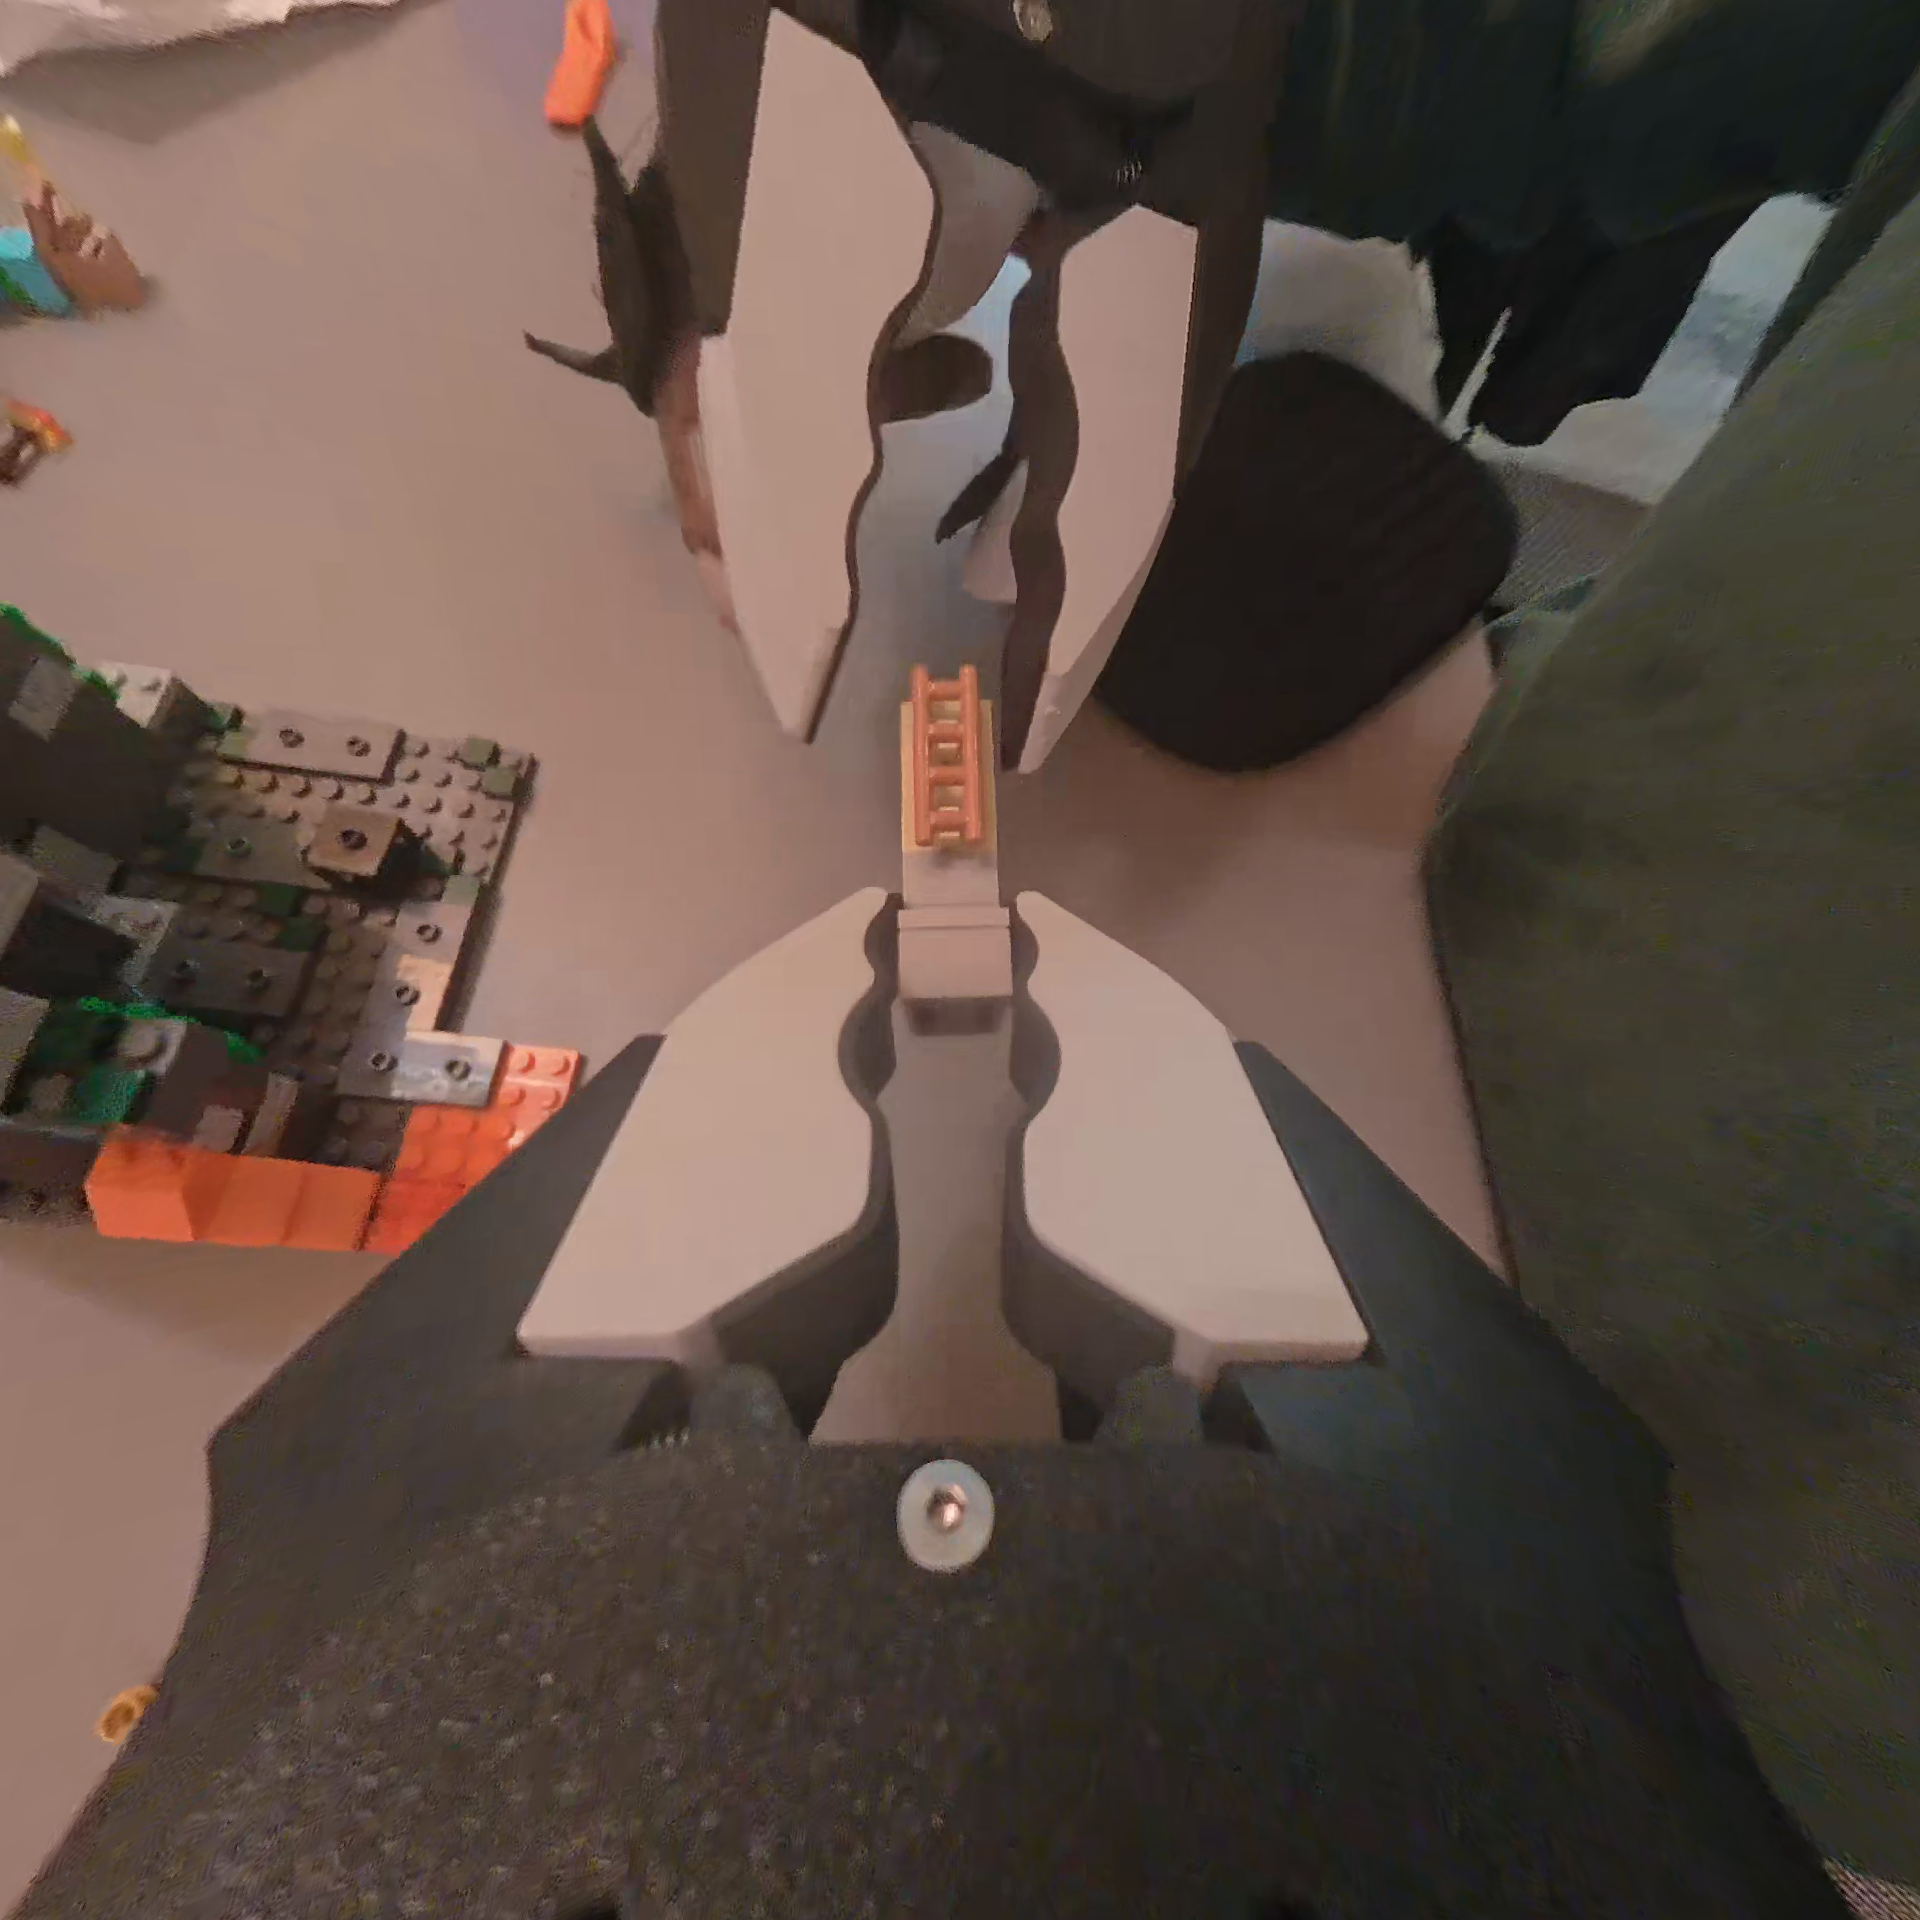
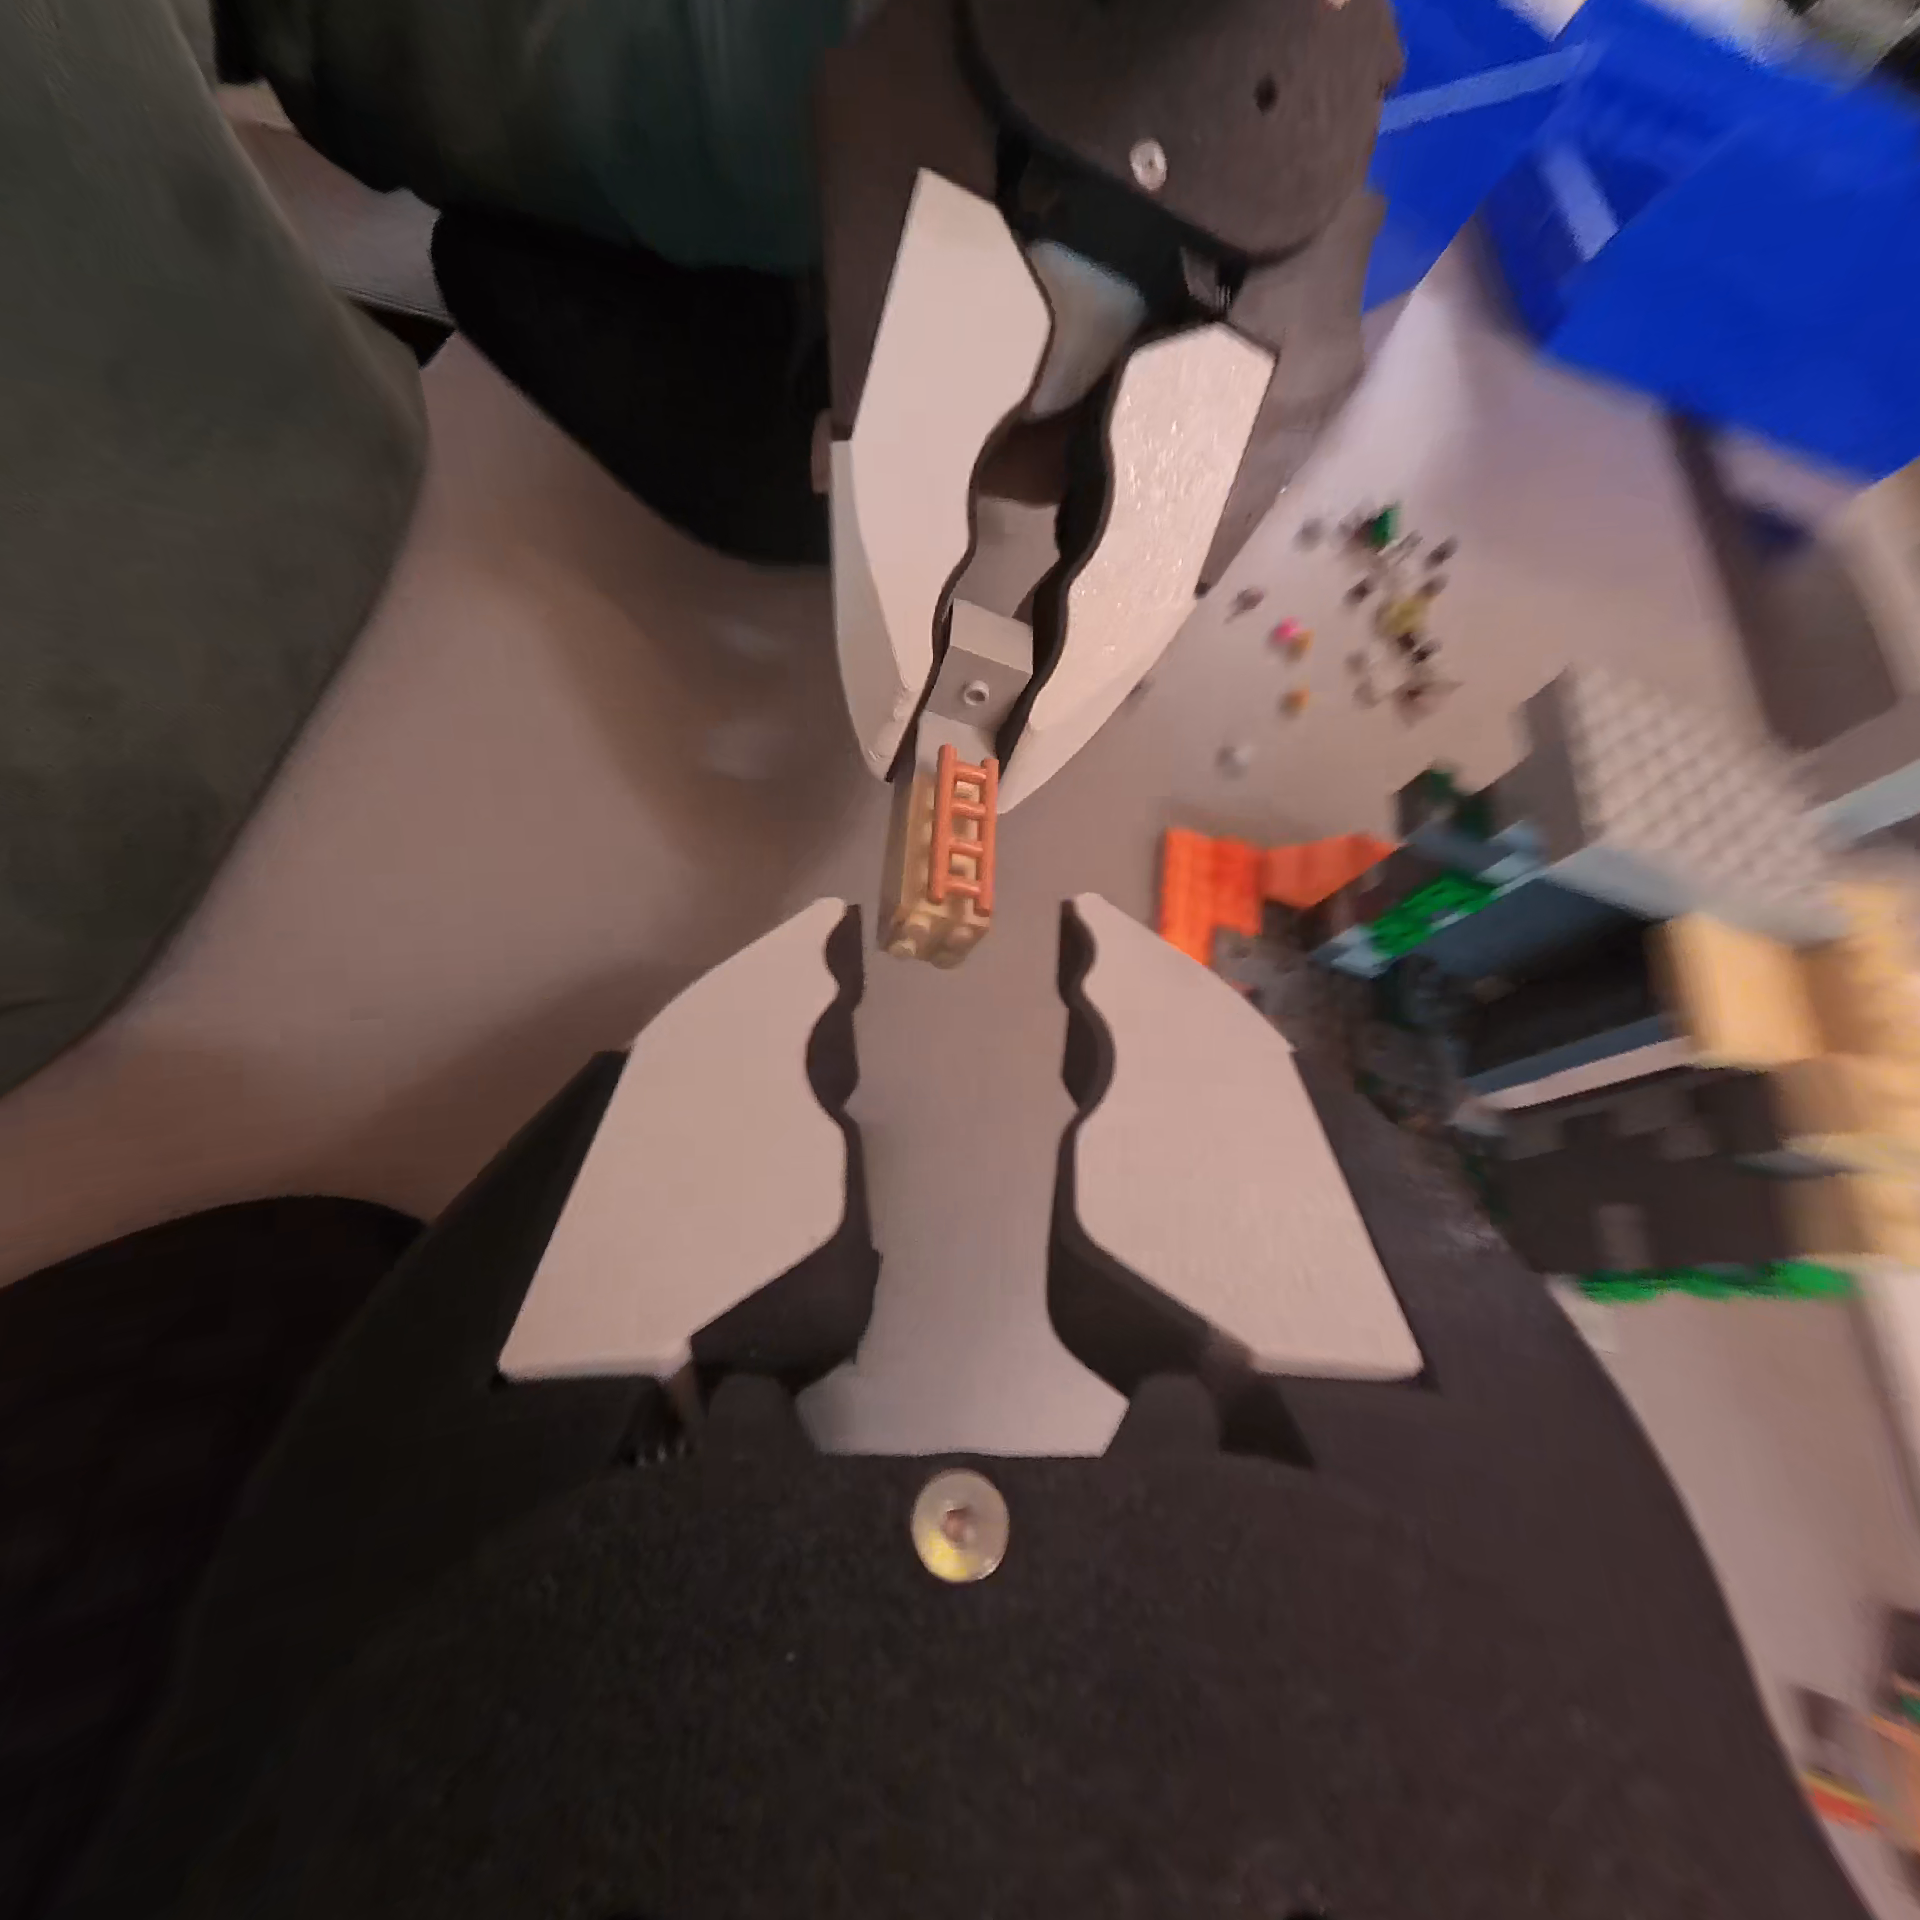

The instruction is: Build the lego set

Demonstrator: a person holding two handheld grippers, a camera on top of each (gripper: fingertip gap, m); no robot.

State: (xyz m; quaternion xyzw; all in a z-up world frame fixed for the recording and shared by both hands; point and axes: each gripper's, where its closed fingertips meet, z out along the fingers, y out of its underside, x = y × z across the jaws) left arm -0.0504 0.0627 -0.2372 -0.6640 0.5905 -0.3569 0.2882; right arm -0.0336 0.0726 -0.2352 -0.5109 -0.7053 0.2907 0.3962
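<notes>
Right view bkgd blurred; brick build (image 2: 1558,997) hard to read. Left gripper (image 1: 954,935) clamped on grey block end of brick piece (image 1: 948,800); long axis runs fwd, brown ladder (image 1: 945,758) end toward right gripper (image 2: 961,914), whose fingers stand apart, not touching.

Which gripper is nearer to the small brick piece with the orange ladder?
Left. The left gripper is shut on the grey end of the ladder piece. The right gripper is open, its fingertips flanking the piece's tan far end without touching it.

Both wrist cameras are looking along their own jaws, facing each other closely over the counter (image 1: 312,520), sharing the small brick piece (image 1: 948,790) between them.
</notes>
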